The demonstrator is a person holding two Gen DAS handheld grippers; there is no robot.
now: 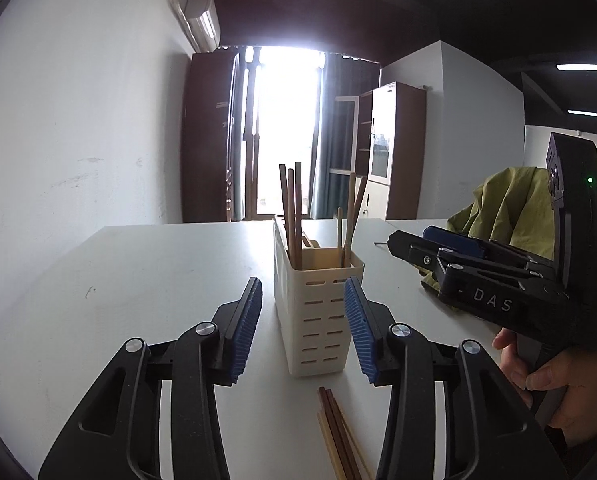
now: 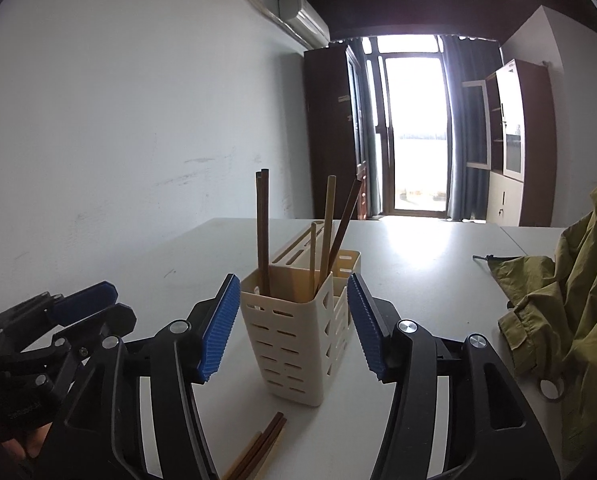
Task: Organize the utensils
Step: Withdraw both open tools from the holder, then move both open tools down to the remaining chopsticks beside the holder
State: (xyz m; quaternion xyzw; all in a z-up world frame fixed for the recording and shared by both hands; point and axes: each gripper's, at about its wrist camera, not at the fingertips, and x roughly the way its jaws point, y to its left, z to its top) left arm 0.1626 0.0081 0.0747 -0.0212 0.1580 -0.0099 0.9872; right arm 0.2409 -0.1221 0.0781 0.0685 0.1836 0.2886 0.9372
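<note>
A cream slotted utensil holder (image 1: 318,320) stands upright on the white table (image 1: 158,280), with several brown and tan chopsticks (image 1: 294,208) upright in it. My left gripper (image 1: 302,292) is open just in front of it, nothing between its blue pads. More loose chopsticks (image 1: 338,432) lie on the table below the fingers. In the right wrist view the same holder (image 2: 294,340) and its chopsticks (image 2: 263,232) sit ahead of my open right gripper (image 2: 292,280), and loose chopsticks (image 2: 262,448) lie near the bottom edge. Each gripper shows in the other's view: right gripper (image 1: 414,236), left gripper (image 2: 114,304).
An olive-green jacket (image 2: 570,300) is heaped on the table's right side, also behind the right gripper as the jacket (image 1: 510,208). A hand (image 1: 546,380) holds the right gripper's handle. A white wall runs along the left; cabinets and a bright door stand beyond the table.
</note>
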